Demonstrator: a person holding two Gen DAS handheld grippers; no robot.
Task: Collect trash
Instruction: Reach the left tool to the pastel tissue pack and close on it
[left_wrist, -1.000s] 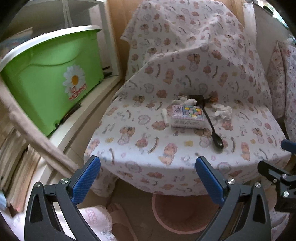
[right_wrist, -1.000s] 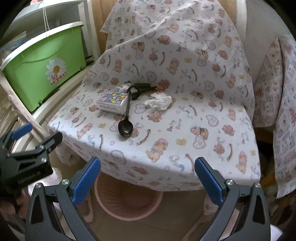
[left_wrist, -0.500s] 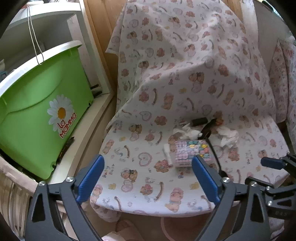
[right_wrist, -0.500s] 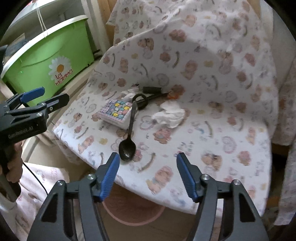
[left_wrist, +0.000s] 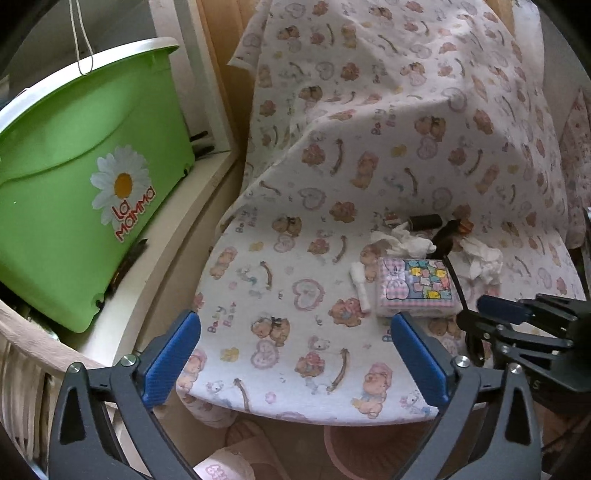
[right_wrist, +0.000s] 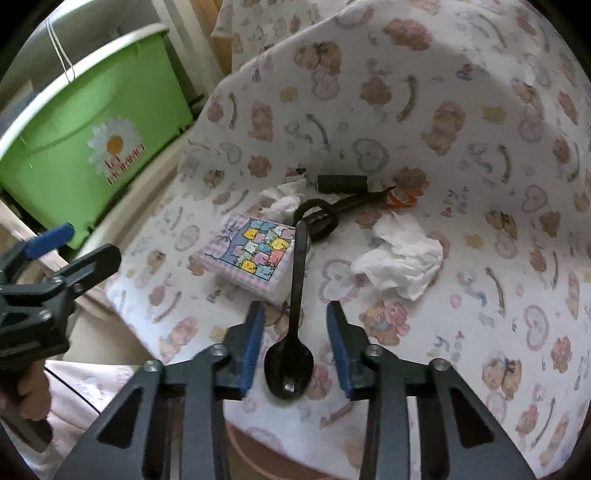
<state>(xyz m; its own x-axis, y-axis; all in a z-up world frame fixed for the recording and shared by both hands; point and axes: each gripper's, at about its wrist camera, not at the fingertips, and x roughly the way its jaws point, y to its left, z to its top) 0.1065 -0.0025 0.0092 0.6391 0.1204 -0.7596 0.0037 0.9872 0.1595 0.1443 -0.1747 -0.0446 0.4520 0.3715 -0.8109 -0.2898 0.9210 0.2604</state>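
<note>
Straddling one black spoon (right_wrist: 291, 354), the right tool (right_wrist: 295, 332) gapes half-wide, gripping nothing; two crumpled tissues (right_wrist: 402, 258) lie beyond.

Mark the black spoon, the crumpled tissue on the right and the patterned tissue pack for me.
black spoon (right_wrist: 290, 373), right wrist view, on the bowl.
crumpled tissue (right_wrist: 402, 258), right wrist view, on the middle of the wad.
patterned tissue pack (right_wrist: 255, 254), right wrist view, on the printed top face.

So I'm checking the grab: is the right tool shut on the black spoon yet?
Not yet. The right tool is open, its blue pads either side of the black spoon with gaps showing; the spoon lies on the patterned cloth.
</note>
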